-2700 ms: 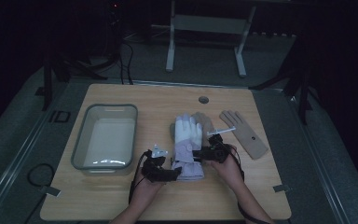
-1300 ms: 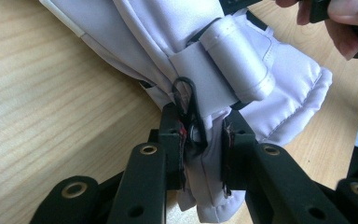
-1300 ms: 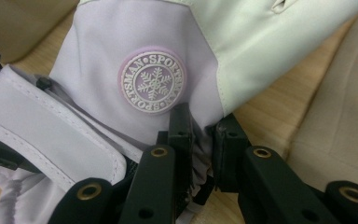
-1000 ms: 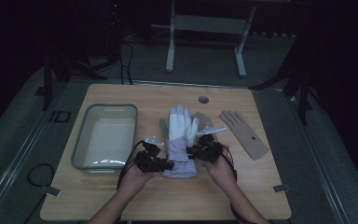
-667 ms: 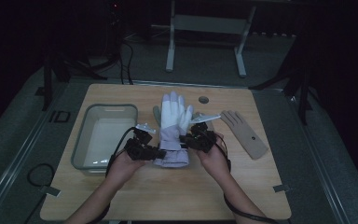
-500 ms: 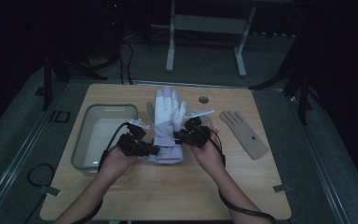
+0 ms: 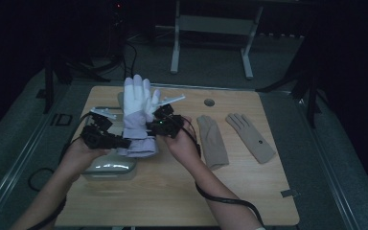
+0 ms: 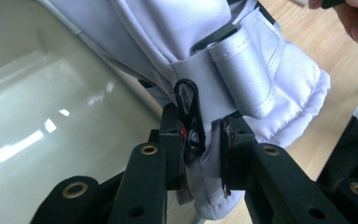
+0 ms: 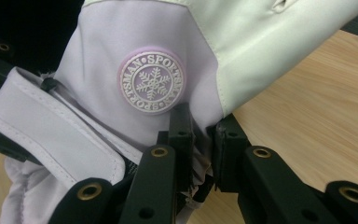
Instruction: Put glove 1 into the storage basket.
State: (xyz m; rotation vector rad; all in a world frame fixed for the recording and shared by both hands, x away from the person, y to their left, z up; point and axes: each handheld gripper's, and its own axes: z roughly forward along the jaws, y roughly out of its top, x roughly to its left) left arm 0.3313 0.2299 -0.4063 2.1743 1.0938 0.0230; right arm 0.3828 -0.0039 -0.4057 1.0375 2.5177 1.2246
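We hold the white and lilac ski glove [image 7: 138,115] up between both grippers, above the near edge of the tray [image 7: 109,168].

Our left gripper [image 7: 117,142] pinches the glove's cuff, jaws narrow, with a black clip caught in the bite; our right gripper [image 7: 154,127] clamps the other side of the cuff below the round snowflake badge [image 9: 151,82]. The glove's fingers point away from us. Right of the tray, two beige gloves [image 7: 213,141] lie flat on the table [image 7: 172,191]; in the dim high view the tray seems empty.
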